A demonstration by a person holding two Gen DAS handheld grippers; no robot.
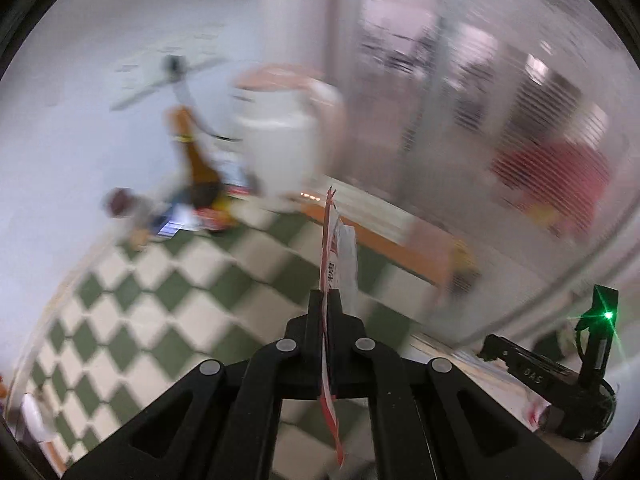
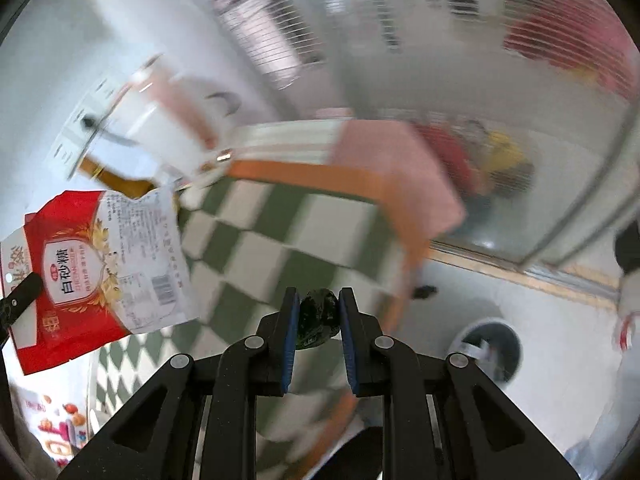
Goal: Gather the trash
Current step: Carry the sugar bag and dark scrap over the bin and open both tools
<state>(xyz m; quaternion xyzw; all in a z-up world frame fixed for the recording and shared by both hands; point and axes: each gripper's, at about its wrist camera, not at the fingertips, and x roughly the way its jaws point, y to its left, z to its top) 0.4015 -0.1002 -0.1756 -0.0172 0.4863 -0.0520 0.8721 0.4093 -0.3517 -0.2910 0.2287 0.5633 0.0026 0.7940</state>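
My left gripper (image 1: 329, 300) is shut on a red and white sugar packet (image 1: 336, 248), seen edge-on between its fingers and held above the checkered table. The same packet (image 2: 108, 272) shows flat at the left of the right wrist view, with a left finger (image 2: 20, 296) on its edge. My right gripper (image 2: 319, 312) is shut on a dark green crumpled lump (image 2: 318, 318) held between its blue pads. A grey round bin (image 2: 490, 346) stands on the floor at the lower right. Both views are motion-blurred.
A green and white checkered tablecloth (image 1: 160, 280) covers the table, with an orange edge (image 2: 312, 172). A white jug (image 1: 280, 148), a brown bottle (image 1: 196, 156) and packets stand at the far side. The right gripper's body (image 1: 560, 376) shows at the lower right. A snack packet (image 2: 56, 420) lies at the lower left.
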